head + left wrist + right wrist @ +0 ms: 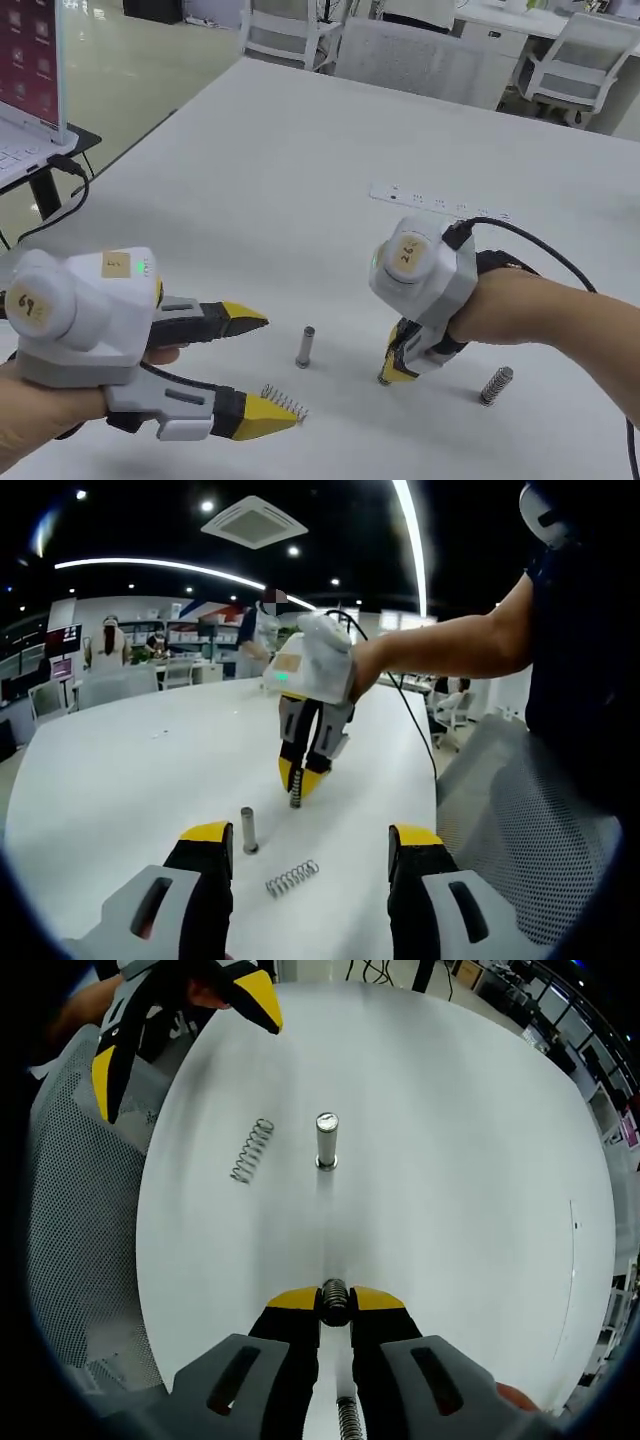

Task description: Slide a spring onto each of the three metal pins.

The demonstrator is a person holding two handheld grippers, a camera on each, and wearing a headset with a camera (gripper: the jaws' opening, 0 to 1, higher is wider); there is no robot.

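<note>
Light, squashy spring (284, 402), judged best pinched mid-coil, is laid on the counter (300, 150) just ahead of the left gripper's (282, 368) parted jaws; the right gripper's (392, 372) jaws are clamped on a pin (333, 1298).

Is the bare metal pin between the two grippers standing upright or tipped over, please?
Upright: the metal pin stands on end on the table, its shaft vertical in the head view.
</note>
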